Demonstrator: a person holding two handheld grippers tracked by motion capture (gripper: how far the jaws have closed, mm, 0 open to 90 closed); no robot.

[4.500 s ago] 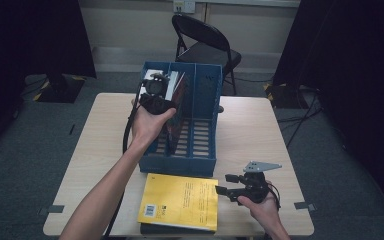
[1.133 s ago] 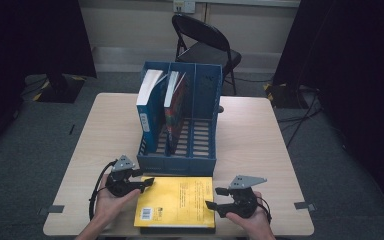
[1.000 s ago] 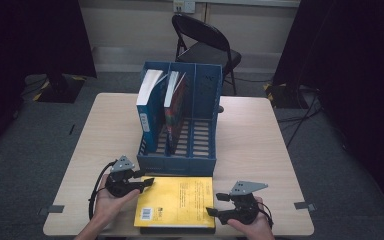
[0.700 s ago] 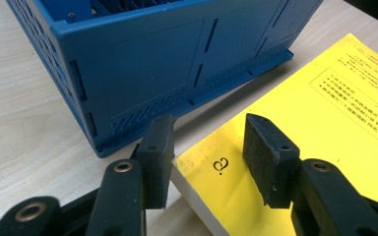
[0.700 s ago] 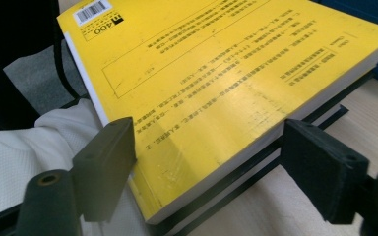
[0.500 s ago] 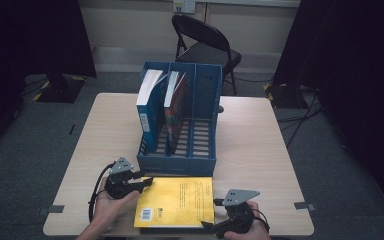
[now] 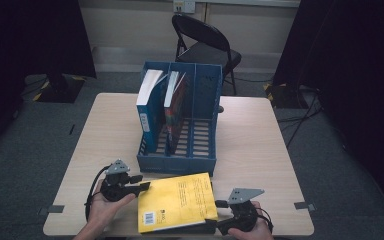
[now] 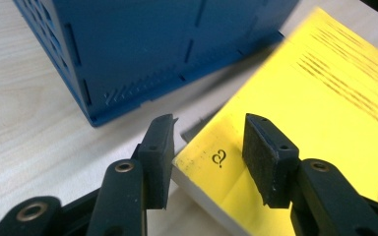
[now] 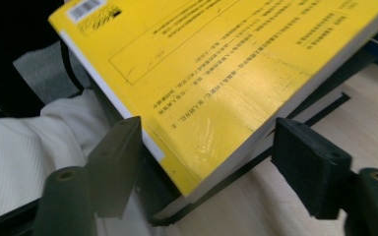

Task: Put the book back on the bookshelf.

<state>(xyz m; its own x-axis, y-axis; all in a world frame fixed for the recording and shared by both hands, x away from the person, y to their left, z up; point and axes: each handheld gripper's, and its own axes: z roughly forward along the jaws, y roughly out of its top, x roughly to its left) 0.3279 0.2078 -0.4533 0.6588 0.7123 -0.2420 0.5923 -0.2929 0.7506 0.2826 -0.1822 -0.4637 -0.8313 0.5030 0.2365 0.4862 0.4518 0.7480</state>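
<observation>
Yellow book point(image 7: 176, 201): lies flat at the near edge of the table point(image 7: 250, 135), on top of a dark book point(image 9: 295, 125) whose edge peeks out beneath it; just in front of the blue file rack point(image 7: 180, 127).
Left gripper point(image 8: 207, 147): at the book's far left corner; its fingers point(image 8: 158, 157) are spread on either side of that corner and have just been closing, with the corner between them, though a gap remains at each pad.
Right gripper point(image 9: 211, 169): at the book's near right corner; its fingers point(image 9: 309, 167) stand wide with the corner between them, not pressing. They have just opened and then narrowed again.
Step in hand: by my reading, taking hold of the yellow book at two opposite corners, before any lift.
Next move: both sets of fingers need to close firmly on the yellow book alone, not on the dark one beneath, then raise it level and turn it upright for a slot.
Rack: two books point(image 7: 150, 107) stand in the left and middle slots; the right slot point(image 7: 202, 135) looks free.
In the way: the rack's front wall stands just beside the book, so the lift needs to clear it.
Around: a folding chair point(image 7: 205, 47) behind the table.
</observation>
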